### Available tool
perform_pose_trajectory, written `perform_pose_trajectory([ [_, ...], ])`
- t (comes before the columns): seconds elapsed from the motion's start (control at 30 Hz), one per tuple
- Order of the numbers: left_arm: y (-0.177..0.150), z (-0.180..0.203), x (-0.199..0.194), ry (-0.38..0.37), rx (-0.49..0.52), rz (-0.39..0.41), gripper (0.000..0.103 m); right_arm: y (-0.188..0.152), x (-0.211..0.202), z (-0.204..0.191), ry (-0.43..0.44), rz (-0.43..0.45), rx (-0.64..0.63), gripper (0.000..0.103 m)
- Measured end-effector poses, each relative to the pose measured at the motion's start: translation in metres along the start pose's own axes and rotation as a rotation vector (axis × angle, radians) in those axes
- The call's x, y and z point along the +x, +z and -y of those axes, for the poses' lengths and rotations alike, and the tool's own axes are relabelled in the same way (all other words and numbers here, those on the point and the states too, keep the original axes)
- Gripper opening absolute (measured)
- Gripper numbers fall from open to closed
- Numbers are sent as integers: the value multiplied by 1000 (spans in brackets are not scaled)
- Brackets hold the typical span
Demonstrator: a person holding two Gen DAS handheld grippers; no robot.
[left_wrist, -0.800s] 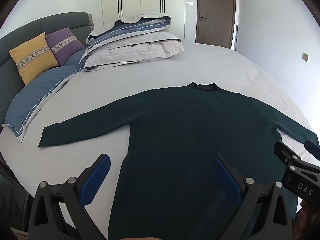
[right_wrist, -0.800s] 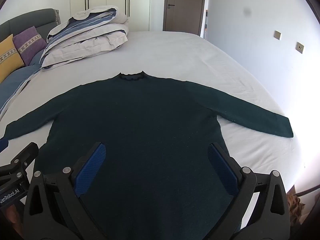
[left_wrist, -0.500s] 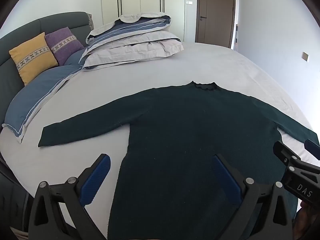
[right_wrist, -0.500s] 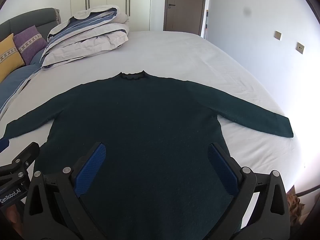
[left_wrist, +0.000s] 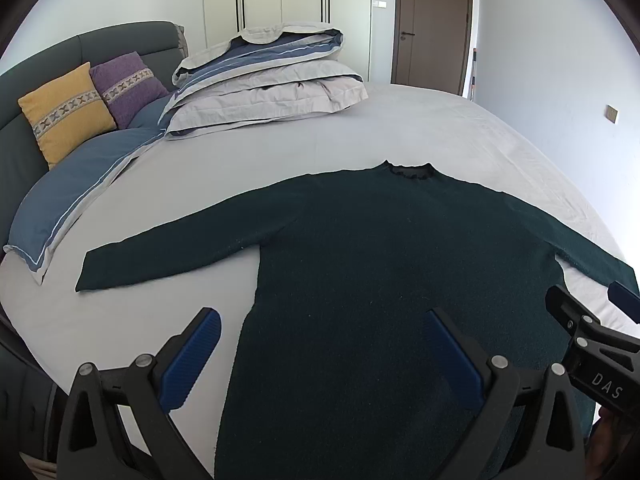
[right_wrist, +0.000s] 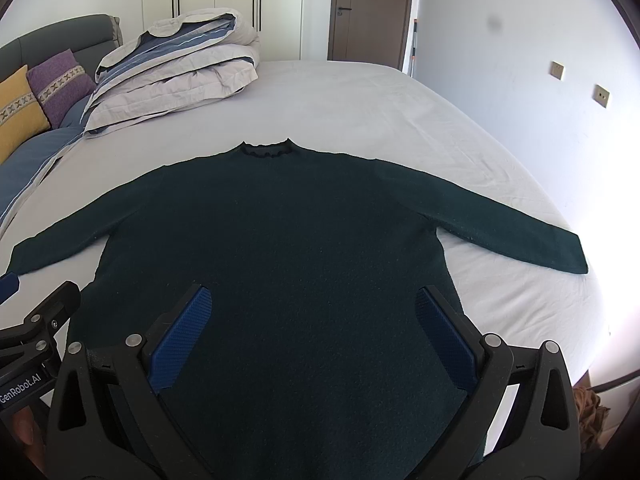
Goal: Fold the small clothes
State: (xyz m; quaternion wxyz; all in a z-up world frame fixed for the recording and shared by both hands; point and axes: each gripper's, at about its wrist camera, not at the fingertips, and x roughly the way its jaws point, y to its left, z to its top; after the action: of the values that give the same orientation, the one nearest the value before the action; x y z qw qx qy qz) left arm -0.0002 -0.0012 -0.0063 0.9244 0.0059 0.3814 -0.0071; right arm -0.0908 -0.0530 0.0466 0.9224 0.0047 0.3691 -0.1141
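Observation:
A dark green long-sleeved sweater [left_wrist: 380, 264] lies flat on the bed, collar away from me, both sleeves spread out to the sides. It also shows in the right wrist view [right_wrist: 288, 240]. My left gripper [left_wrist: 324, 344] is open and empty, held above the sweater's lower left part near its left edge. My right gripper [right_wrist: 312, 320] is open and empty above the sweater's lower middle. The right gripper also shows at the right edge of the left wrist view [left_wrist: 592, 336]. The sweater's bottom hem is hidden below both views.
The bed has a pale grey sheet [left_wrist: 400, 128]. A folded duvet [left_wrist: 272, 80] lies at the far left. Yellow [left_wrist: 64, 112] and purple [left_wrist: 128, 84] cushions lean on the grey headboard. A wall runs along the right side of the bed [right_wrist: 520, 60].

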Motion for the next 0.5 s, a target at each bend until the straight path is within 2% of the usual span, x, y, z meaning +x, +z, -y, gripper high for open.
perform_pose_trajectory([
  [0.5,-3,0,1,-1,-3,-2,103,0,6,-1,0,-3,-3,103],
])
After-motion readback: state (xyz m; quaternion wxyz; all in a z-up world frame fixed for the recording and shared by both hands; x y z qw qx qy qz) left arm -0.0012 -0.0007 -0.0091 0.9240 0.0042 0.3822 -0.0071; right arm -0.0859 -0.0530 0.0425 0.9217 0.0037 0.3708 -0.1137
